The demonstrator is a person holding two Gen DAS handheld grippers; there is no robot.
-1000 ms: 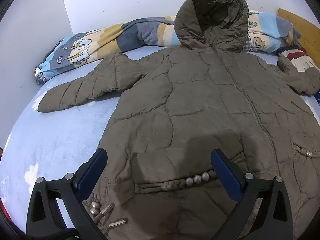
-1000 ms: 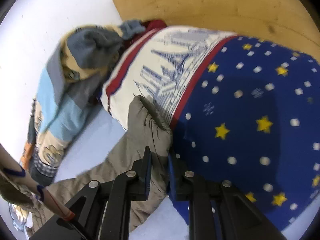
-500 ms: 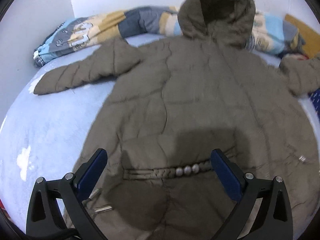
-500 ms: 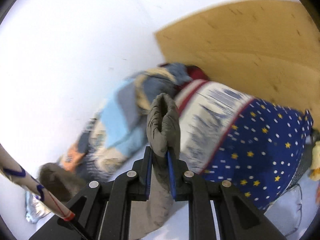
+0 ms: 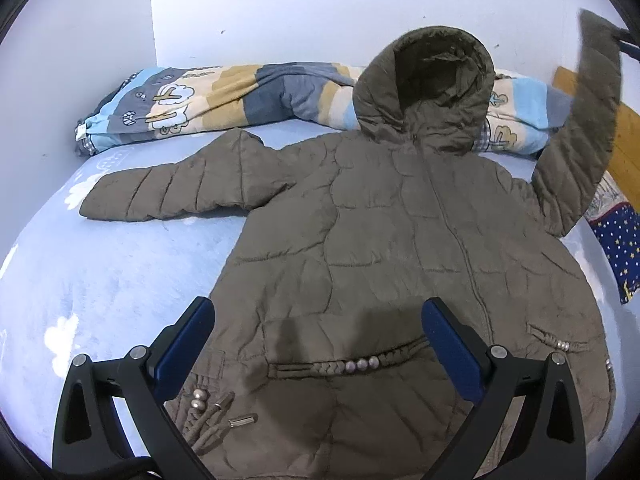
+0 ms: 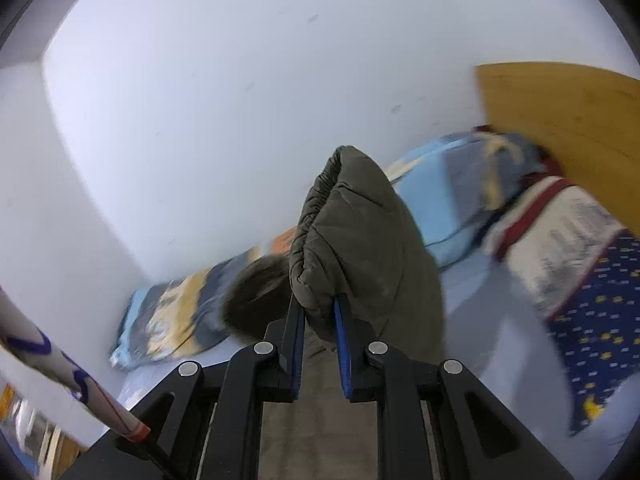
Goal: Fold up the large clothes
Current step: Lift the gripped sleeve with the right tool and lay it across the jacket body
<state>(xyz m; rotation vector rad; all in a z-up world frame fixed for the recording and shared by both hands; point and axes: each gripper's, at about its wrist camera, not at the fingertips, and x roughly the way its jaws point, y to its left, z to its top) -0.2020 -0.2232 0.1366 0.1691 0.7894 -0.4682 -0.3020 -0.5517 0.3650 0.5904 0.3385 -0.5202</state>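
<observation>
Brightness: both views evenly lit, soft cool-white light, walls pale bluish.
Shadow: a soft dark patch on the coat [image 5: 400, 248], lower centre of the left wrist view, between the left gripper [image 5: 318, 354] fingers (light seems to come from above and behind).
Glare: small highlights on metal beads only.
Blur: left wrist view sharp; right wrist view smeared on the bedding [image 6: 472, 204] at centre right and lower left, the sleeve cuff [image 6: 360, 236] stays crisp.
Distortion: strong fisheye bending, black corners.
</observation>
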